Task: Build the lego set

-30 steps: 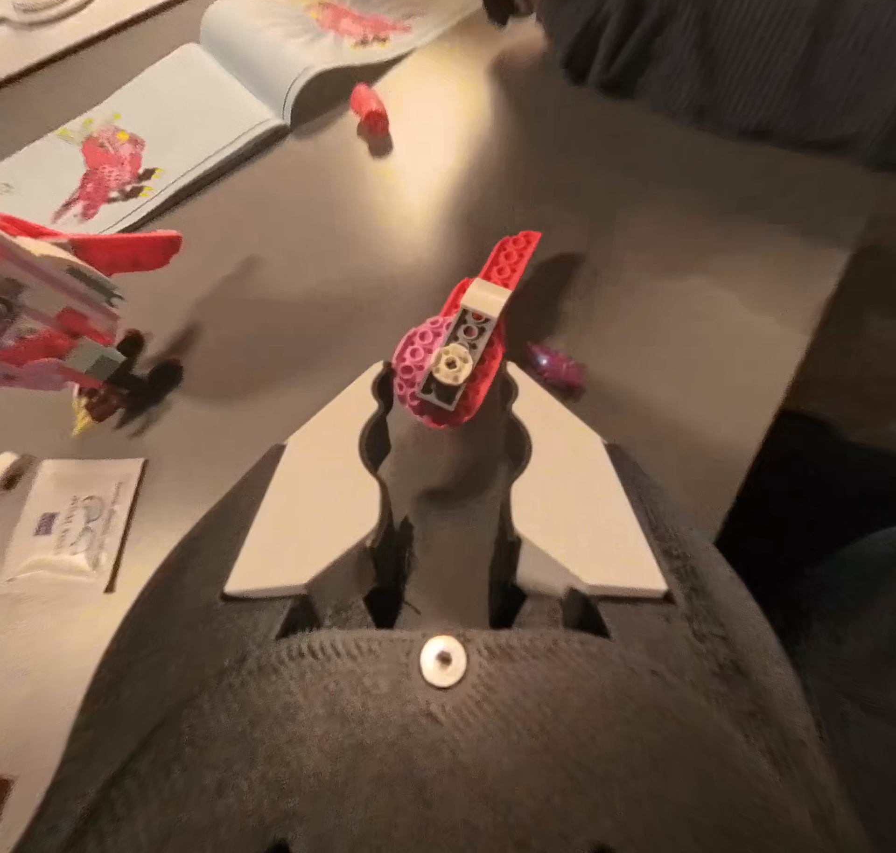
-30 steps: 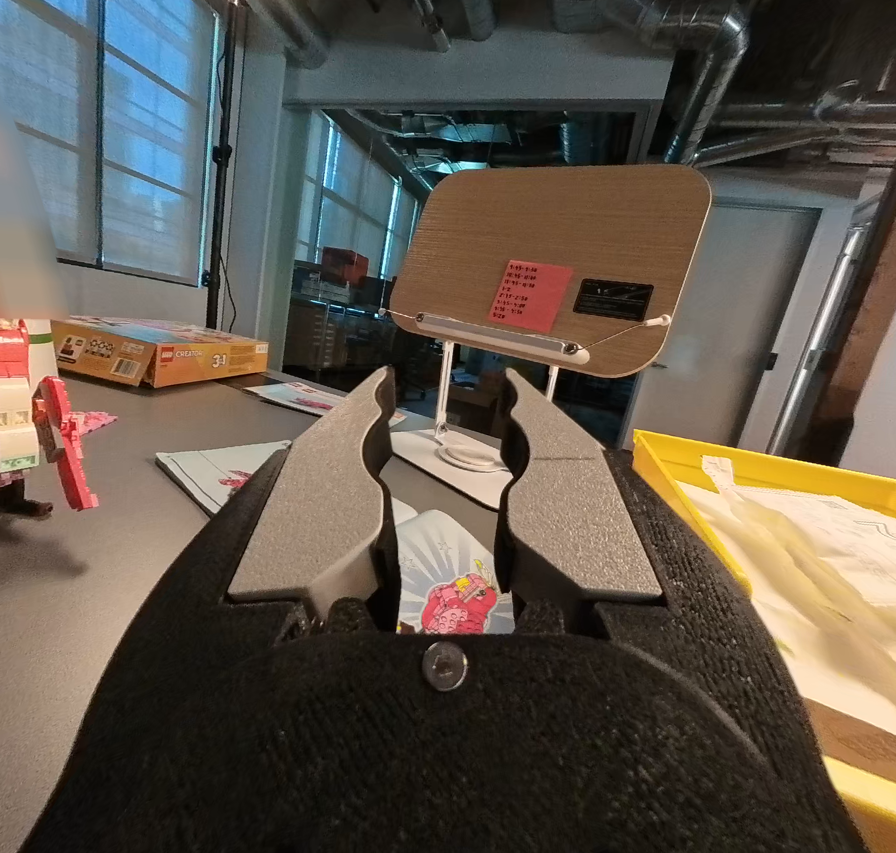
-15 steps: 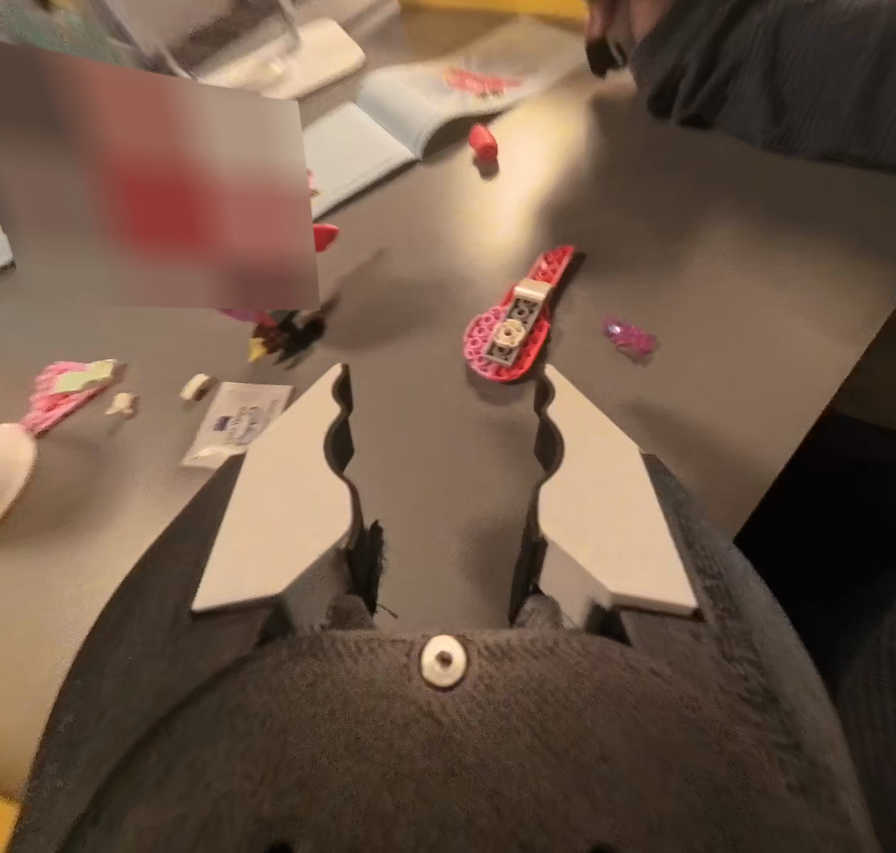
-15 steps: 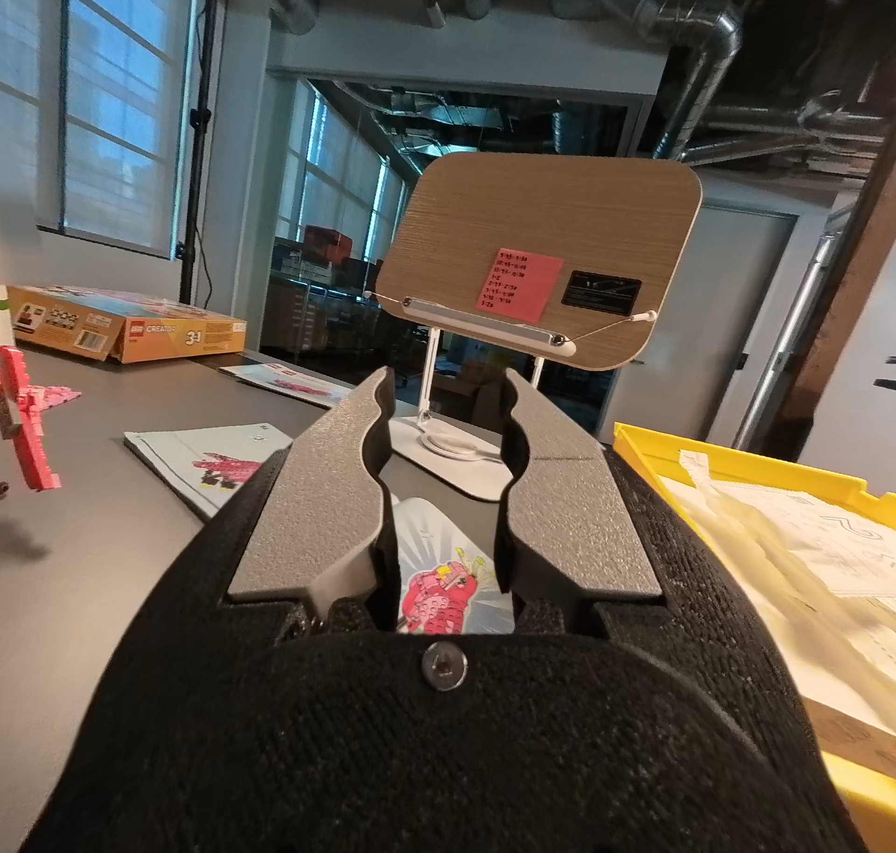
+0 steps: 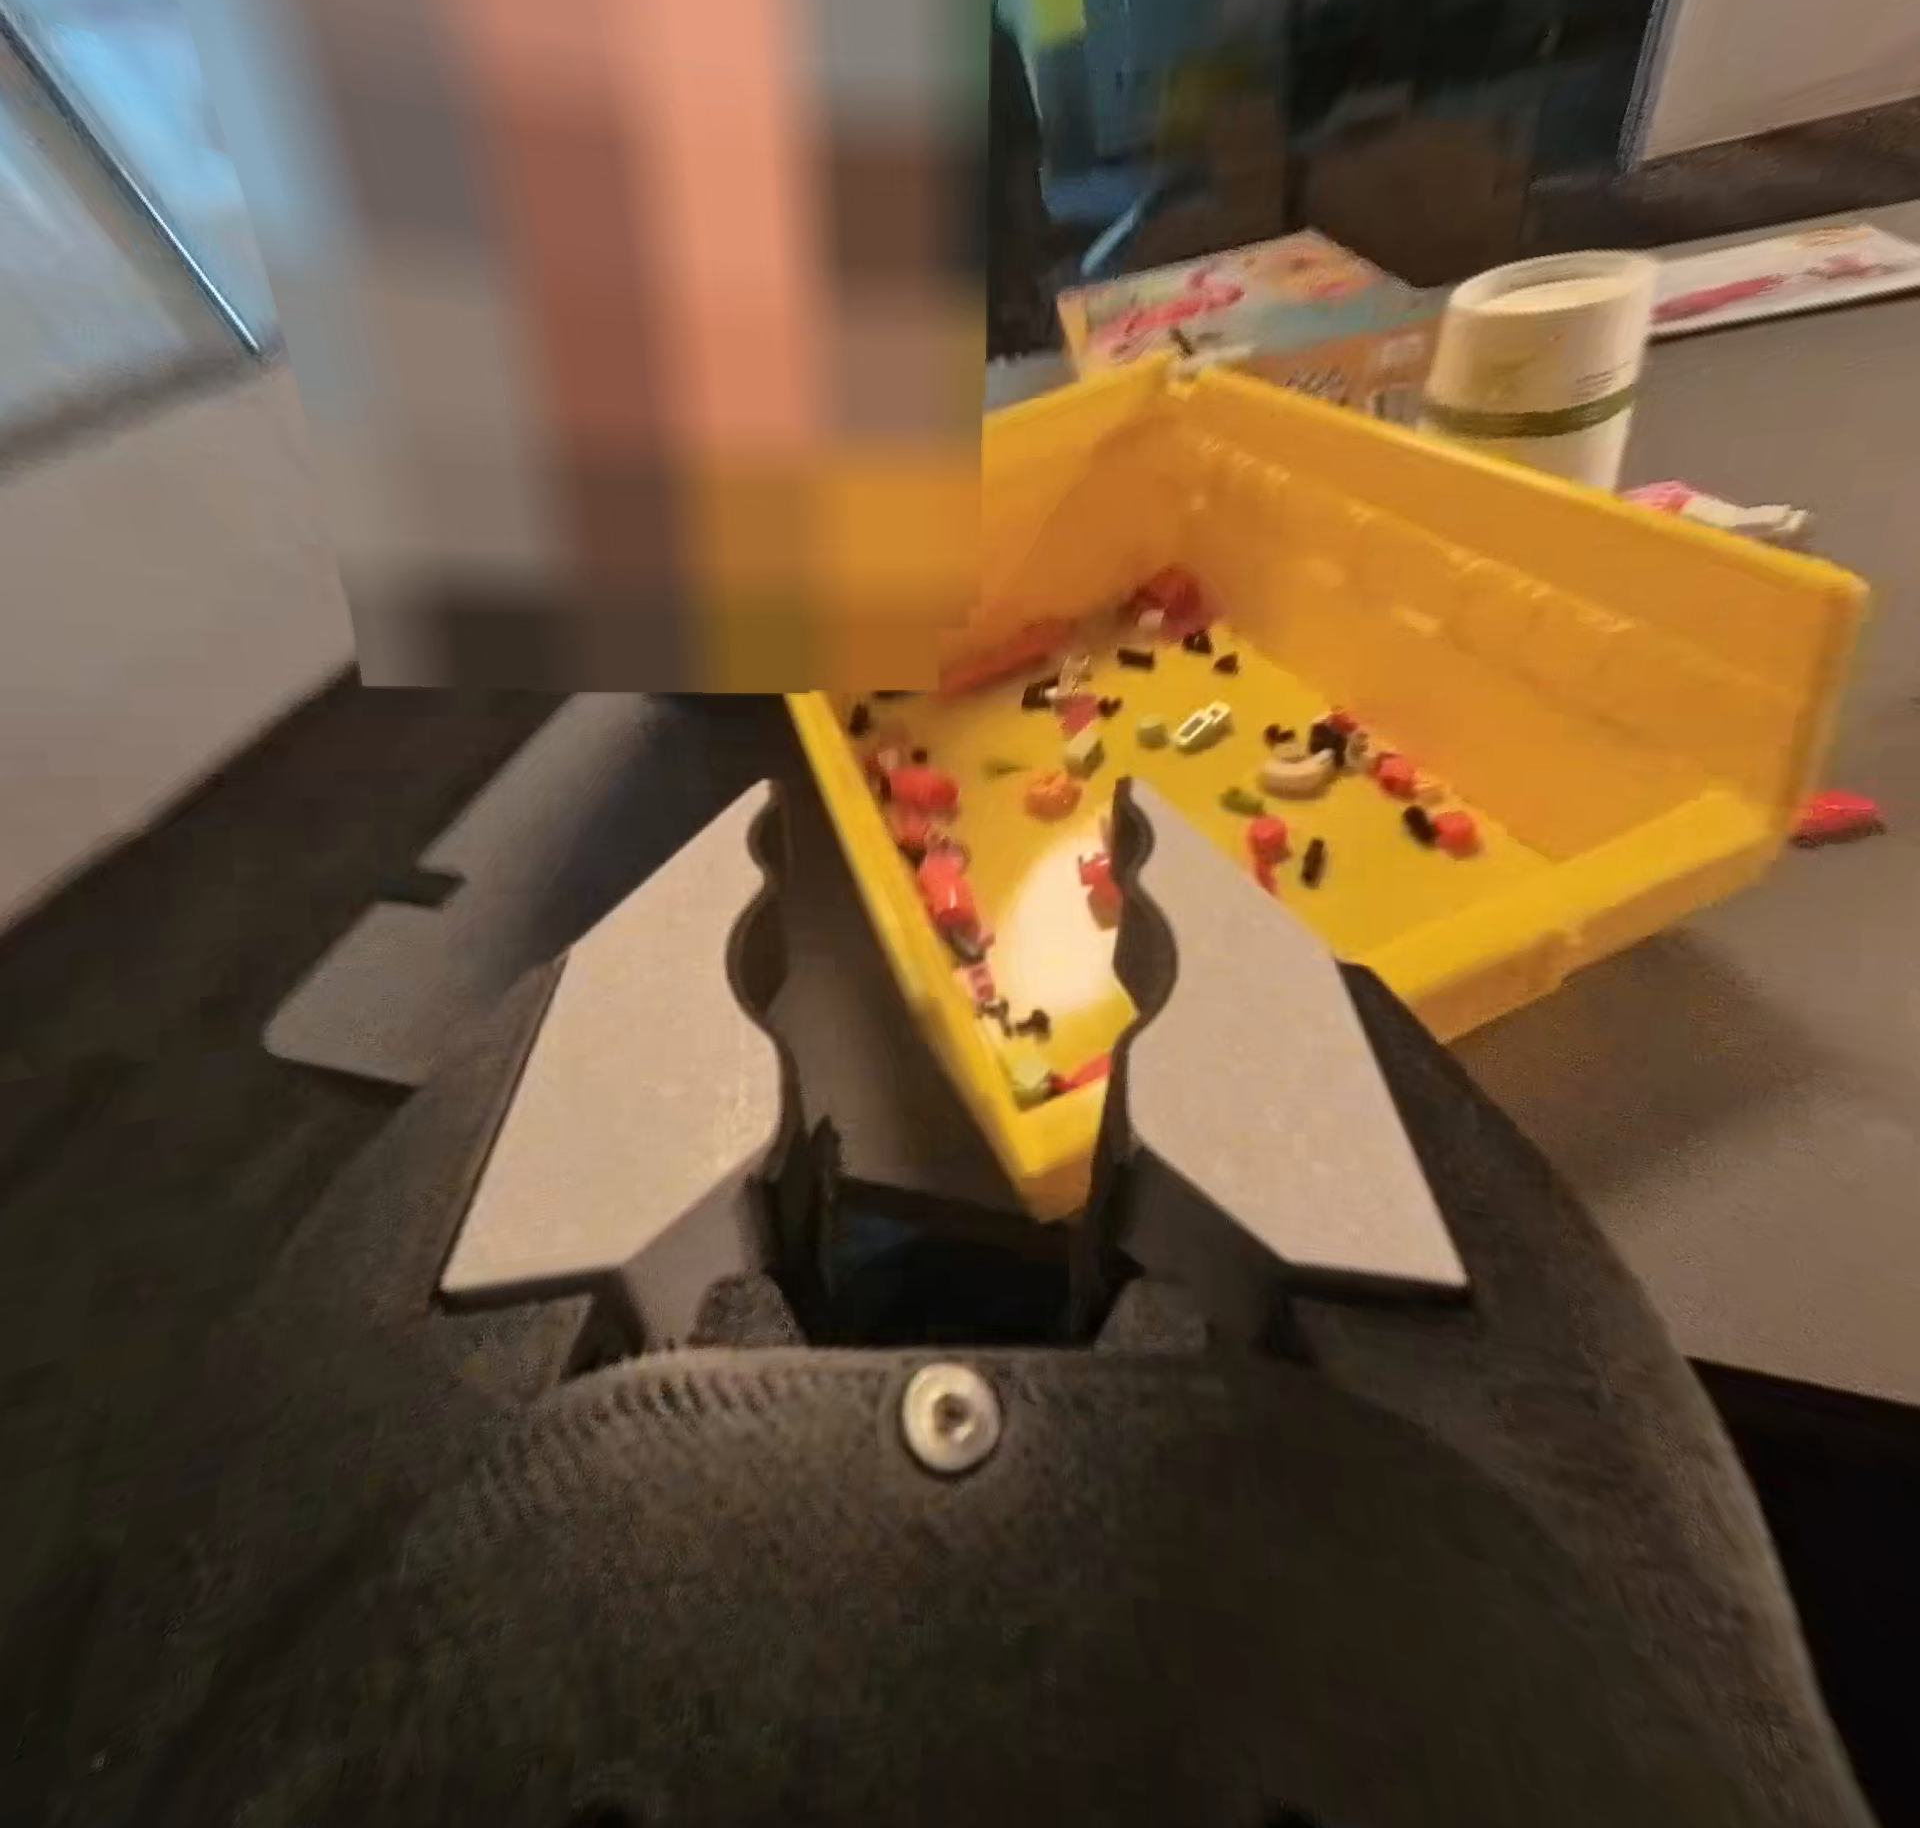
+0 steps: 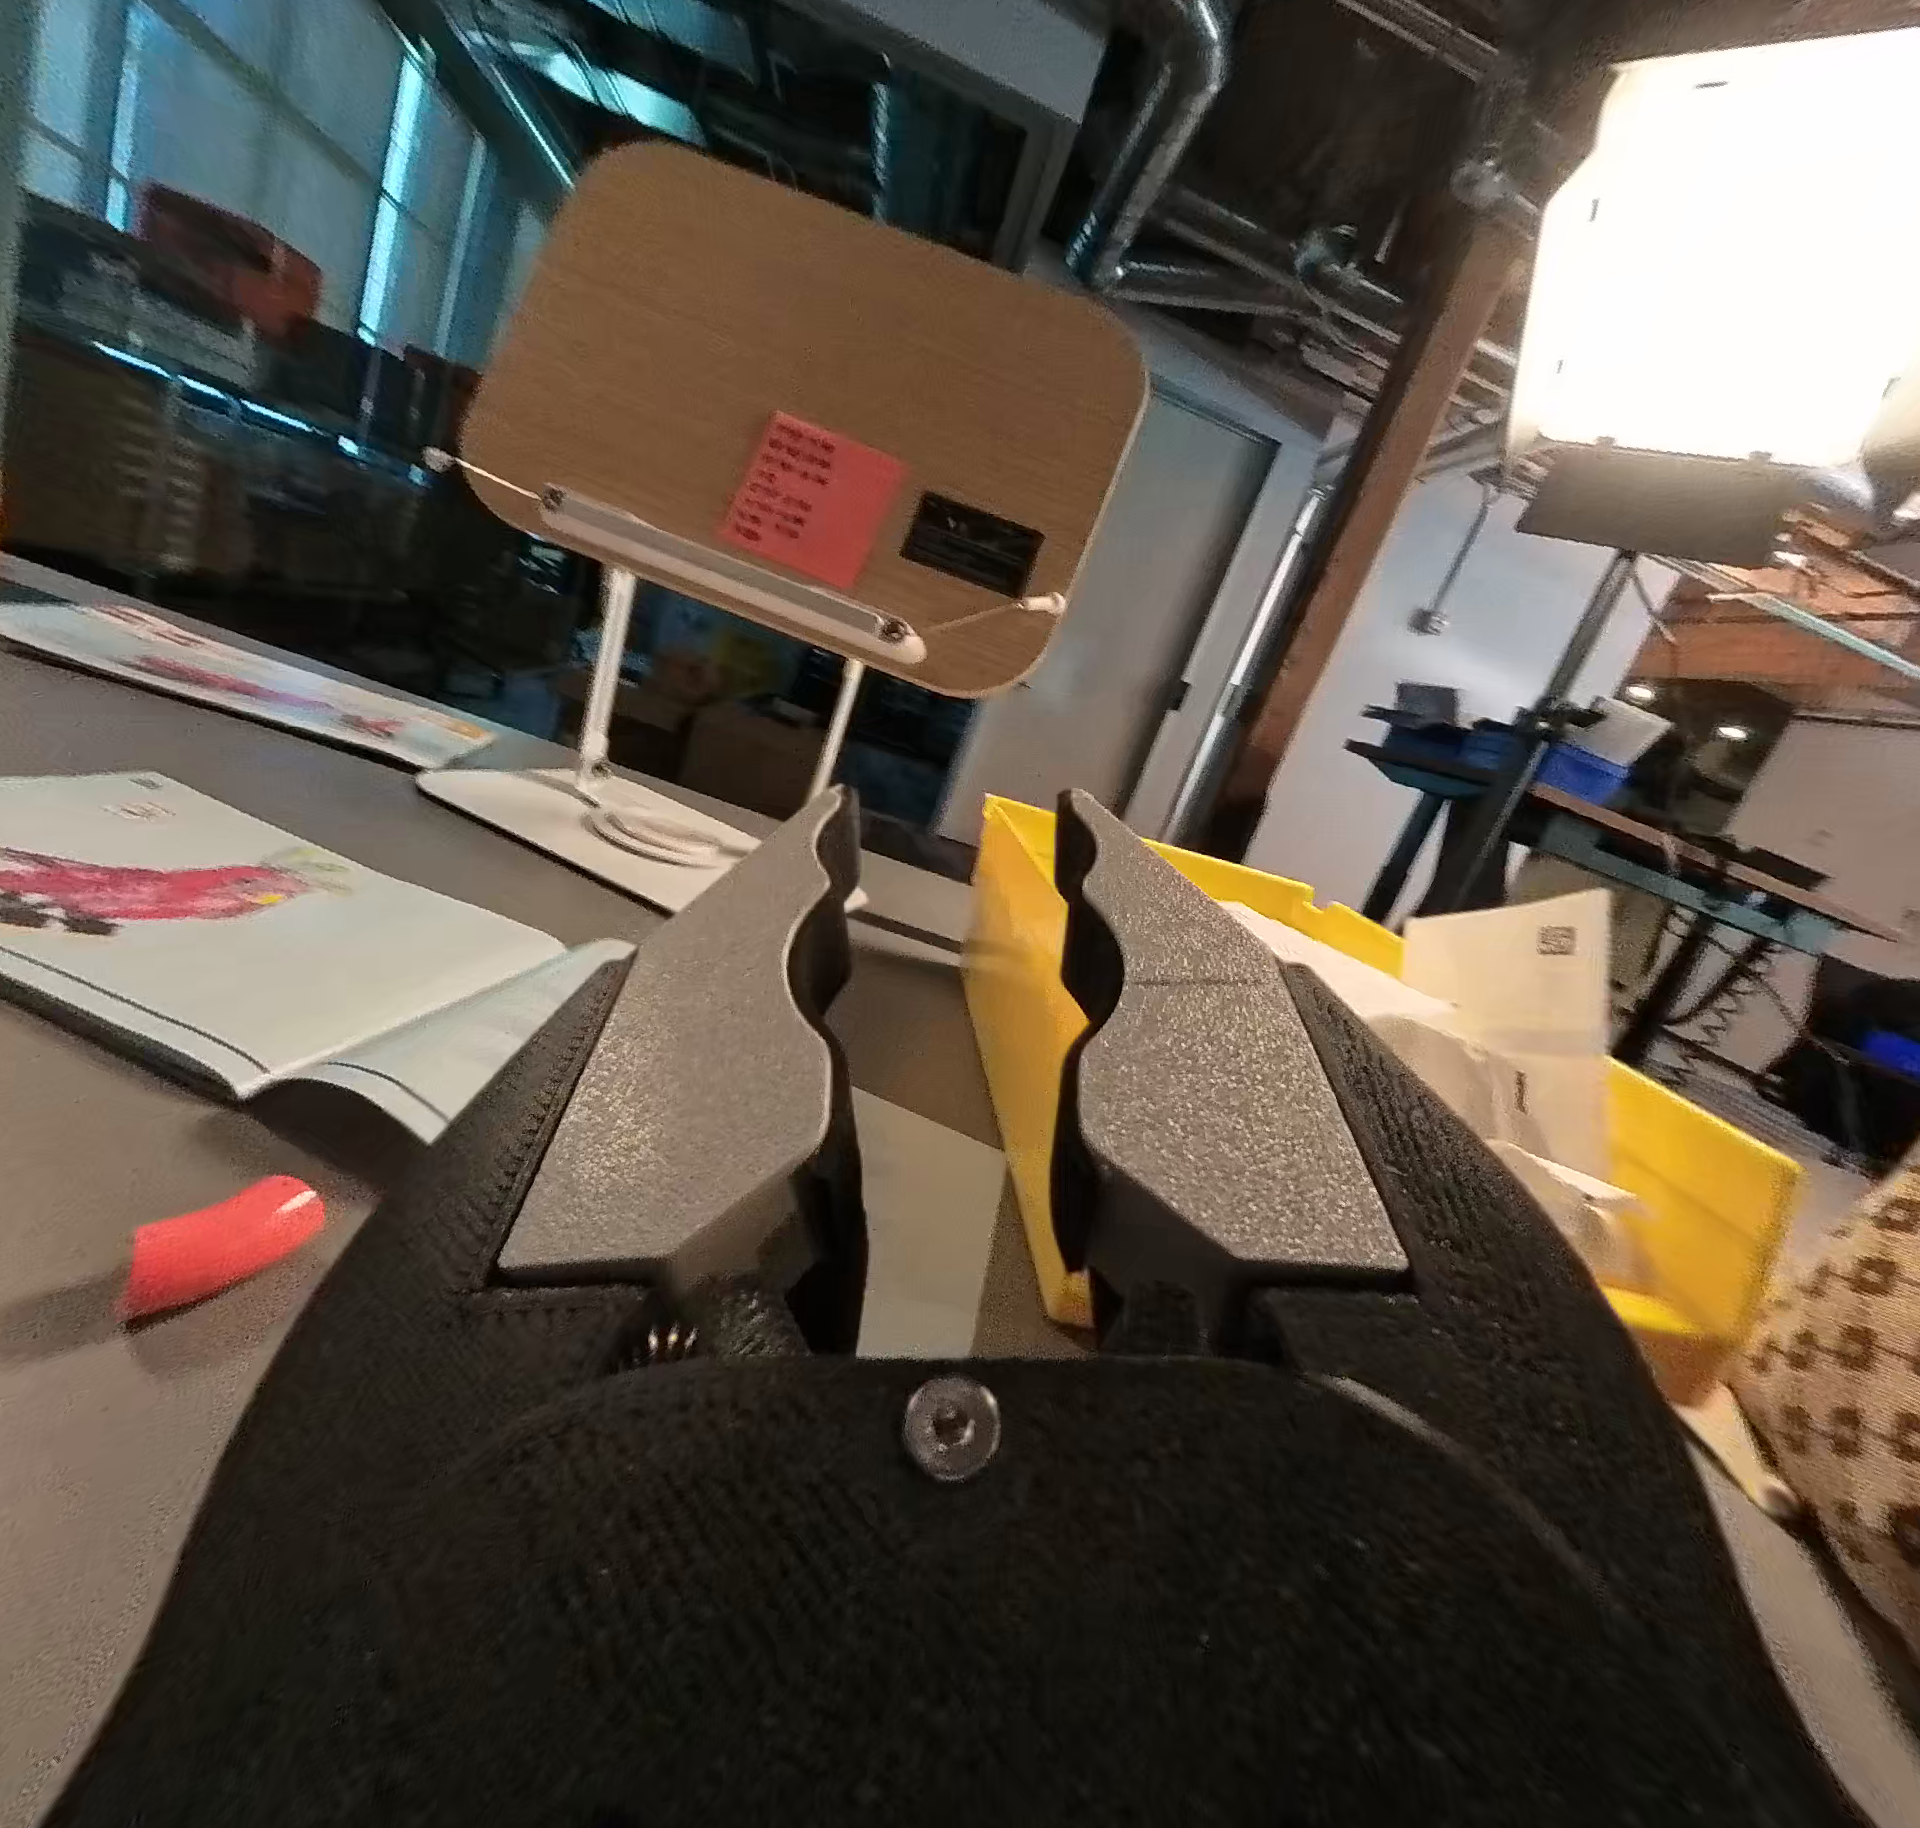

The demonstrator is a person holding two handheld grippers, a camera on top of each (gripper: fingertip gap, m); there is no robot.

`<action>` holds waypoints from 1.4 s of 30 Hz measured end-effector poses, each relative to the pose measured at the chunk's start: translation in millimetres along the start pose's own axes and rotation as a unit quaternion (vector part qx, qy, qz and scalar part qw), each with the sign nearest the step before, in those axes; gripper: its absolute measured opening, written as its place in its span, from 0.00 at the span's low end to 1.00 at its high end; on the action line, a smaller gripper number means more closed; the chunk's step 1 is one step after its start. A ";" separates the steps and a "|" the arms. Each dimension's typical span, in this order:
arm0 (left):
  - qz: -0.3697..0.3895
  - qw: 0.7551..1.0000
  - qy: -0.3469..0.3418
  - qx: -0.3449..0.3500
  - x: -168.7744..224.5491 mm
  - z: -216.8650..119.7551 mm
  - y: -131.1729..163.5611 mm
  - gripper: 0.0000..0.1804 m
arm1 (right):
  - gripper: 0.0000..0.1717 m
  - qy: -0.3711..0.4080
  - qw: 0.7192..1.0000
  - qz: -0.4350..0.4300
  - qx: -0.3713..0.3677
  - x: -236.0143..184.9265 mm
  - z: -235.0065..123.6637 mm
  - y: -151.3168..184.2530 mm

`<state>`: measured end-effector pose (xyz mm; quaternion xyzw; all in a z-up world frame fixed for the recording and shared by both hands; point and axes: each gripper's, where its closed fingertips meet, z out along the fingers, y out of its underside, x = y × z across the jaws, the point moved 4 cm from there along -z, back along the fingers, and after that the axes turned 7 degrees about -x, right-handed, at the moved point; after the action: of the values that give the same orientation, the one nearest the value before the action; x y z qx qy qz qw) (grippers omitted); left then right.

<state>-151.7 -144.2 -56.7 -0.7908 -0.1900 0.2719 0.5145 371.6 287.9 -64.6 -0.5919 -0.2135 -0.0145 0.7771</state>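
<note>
My left gripper is open and holds nothing. It hangs over the near left corner of a yellow bin whose floor is strewn with several small red, black and pale toy bricks. My right gripper is open and holds nothing. It is low over the dark table, pointing between a wooden book stand and a second yellow bin filled with white paper bags. A red curved brick lies on the table left of the right gripper.
An open instruction booklet lies left of the right gripper, another booklet behind it. A white cup and a colourful box stand behind the brick bin. A patterned cloth is at the right edge. A bright lamp stands at the right. The grippers' ends are close to 70 cm from one another. From my right tips it is roughly 15 cm to the red curved brick; from my left, 55 cm.
My left gripper let go of the red and pink brick piece, left it on the table, opened wide and swung to the yellow brick bin. My right gripper turned rightward toward the paper-filled bin.
</note>
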 end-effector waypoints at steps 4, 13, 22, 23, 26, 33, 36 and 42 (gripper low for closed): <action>-0.027 0.994 0.038 -0.094 -24.3 33.1 18.8 0.33 | 0.20 0.038 0.998 -0.033 -0.030 3.4 2.9 5.8; -0.022 0.971 0.094 -0.220 -17.8 67.4 39.2 0.16 | 0.19 0.047 0.994 -0.067 -0.074 -5.5 1.3 12.7; -0.044 0.984 0.053 -0.161 -25.4 49.7 45.7 0.02 | 0.16 0.030 0.989 -0.099 -0.103 -15.7 6.1 20.3; -0.047 0.985 0.051 -0.156 -25.2 47.4 46.2 0.01 | 0.16 0.029 0.989 -0.100 -0.104 -16.0 6.3 20.7; -0.052 0.989 0.044 -0.135 -25.5 40.9 46.9 0.01 | 0.16 0.028 0.989 -0.098 -0.106 -15.9 6.5 21.4; -0.043 0.997 0.016 -0.067 -23.3 24.5 47.9 0.01 | 0.15 0.027 0.990 -0.091 -0.107 -14.6 6.6 22.0; -0.044 0.998 0.010 -0.054 -23.0 20.8 48.6 0.01 | 0.15 0.024 0.989 -0.094 -0.108 -15.8 6.9 22.2; -0.041 0.998 0.006 -0.046 -22.6 19.7 49.0 0.01 | 0.15 0.023 0.989 -0.095 -0.108 -16.3 6.9 22.6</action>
<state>-180.6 -162.8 -102.7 -0.8071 -0.2312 0.2367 0.4890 360.9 297.3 -89.5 -0.6492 -0.2481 -0.1243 0.7082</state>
